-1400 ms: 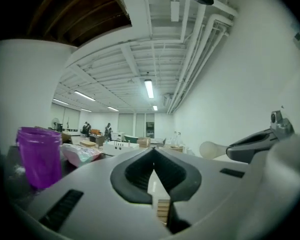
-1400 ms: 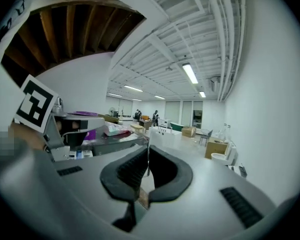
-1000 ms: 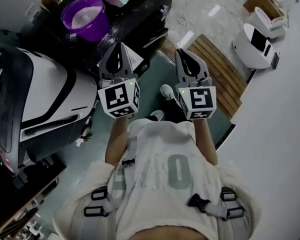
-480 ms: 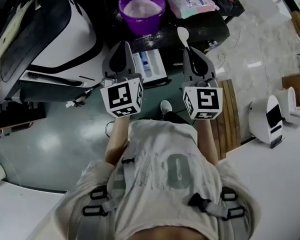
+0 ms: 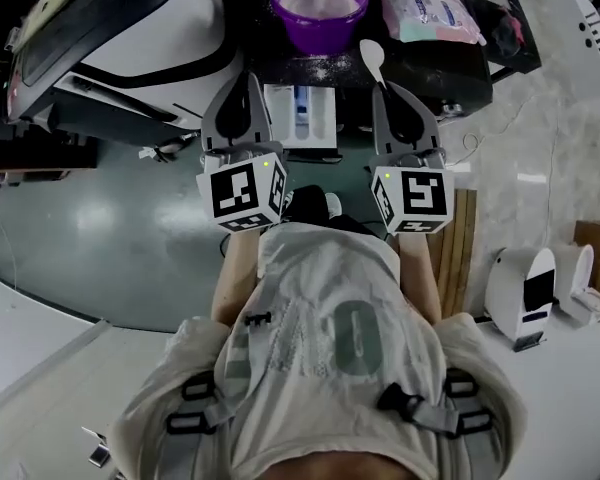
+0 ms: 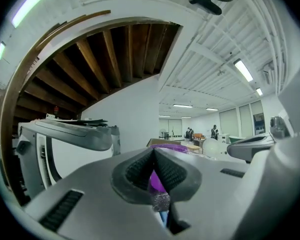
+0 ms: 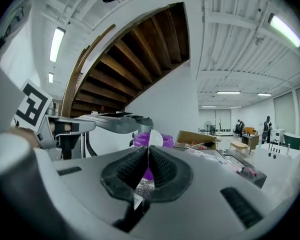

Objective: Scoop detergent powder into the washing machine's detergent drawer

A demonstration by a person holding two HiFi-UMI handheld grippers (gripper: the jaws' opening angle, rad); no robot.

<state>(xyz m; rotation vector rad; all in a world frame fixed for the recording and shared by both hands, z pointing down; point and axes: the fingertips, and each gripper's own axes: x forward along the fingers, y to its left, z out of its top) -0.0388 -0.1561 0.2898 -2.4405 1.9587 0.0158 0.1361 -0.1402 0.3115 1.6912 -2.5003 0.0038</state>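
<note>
Swinging up since half a second ago, your two grippers now sit nearer the purple tub (image 5: 319, 3), which has shifted toward the top centre of the head view. The white spoon (image 5: 372, 58) stands out beyond your right gripper (image 5: 387, 88), its handle pinched between the closed jaws and its bowl just below and to the right of the tub. In the right gripper view, the spoon's bowl (image 7: 155, 138) rises above the jaw tips in front of the tub. Pale powder fills the tub, and more is scattered over the dark surface (image 5: 450, 63) around it. The detergent drawer (image 5: 300, 118) lies pulled open between your grippers, below the tub. Your left gripper (image 5: 245, 78) is closed with nothing between its jaws, beside the drawer's left edge. The washing machine (image 5: 130, 38) sits to the left, and a printed pouch (image 5: 427, 10) lies right of the tub.
</note>
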